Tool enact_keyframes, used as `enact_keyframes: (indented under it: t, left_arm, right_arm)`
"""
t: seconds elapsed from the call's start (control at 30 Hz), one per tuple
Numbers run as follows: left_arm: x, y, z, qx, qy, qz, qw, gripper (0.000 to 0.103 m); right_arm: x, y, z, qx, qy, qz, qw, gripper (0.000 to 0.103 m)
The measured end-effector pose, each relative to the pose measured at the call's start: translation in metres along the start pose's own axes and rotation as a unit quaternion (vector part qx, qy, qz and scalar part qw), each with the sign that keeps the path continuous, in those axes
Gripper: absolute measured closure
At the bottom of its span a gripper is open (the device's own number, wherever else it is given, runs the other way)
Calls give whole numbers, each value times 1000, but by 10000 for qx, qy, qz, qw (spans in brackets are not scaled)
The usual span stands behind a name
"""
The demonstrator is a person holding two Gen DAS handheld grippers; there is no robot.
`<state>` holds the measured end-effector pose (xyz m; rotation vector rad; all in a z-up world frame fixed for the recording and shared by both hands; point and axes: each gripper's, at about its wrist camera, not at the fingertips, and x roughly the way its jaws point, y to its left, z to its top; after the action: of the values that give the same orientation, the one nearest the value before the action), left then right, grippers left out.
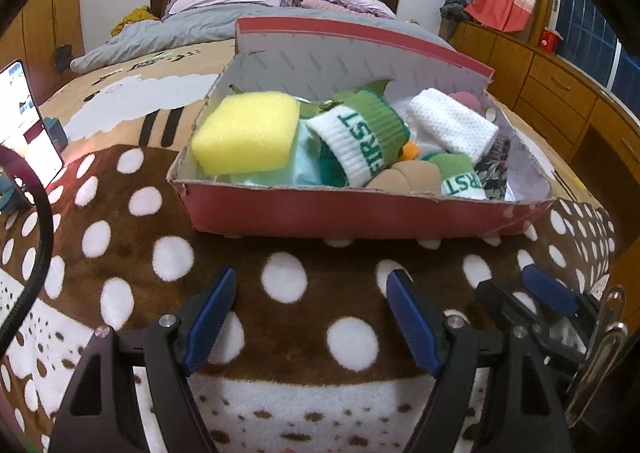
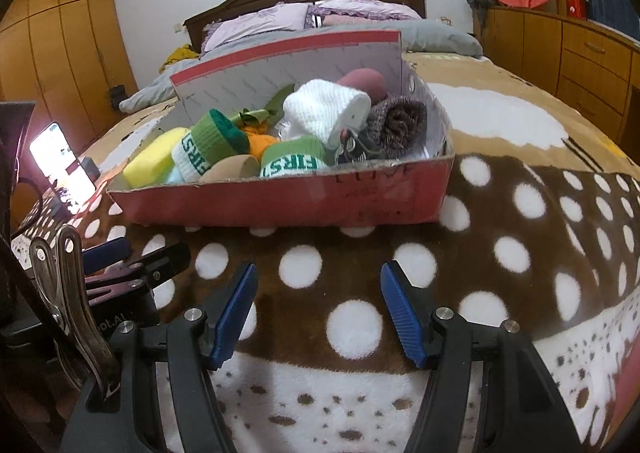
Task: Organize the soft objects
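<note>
Box point(image 1: 320, 209) near wall hides lower parts of socks point(image 1: 360, 137), sponge point(image 1: 246, 131); box sits beyond both released, empty jaws, untouched.

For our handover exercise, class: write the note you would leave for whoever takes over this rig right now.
Left gripper: open, empty, over the spotted blanket.
Right gripper: open, empty, beside it.
Things: red box on the bed, lid up, holding a yellow sponge, green-and-white socks, a white knit piece and other soft items.
Done: nothing lifted by either gripper at present.
Left: pick and sort the soft items.
</note>
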<state>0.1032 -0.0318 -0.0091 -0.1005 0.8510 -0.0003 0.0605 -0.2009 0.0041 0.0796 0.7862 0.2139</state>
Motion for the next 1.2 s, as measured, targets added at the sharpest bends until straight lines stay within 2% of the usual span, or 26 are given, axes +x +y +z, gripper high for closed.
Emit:
enact_keyframes:
  t: [1.2]
  left_arm:
    - [5,1,-4,-86,12,220,9997,22]
  right_arm:
    - [2,0,-4,24,-6,-25,10000,38]
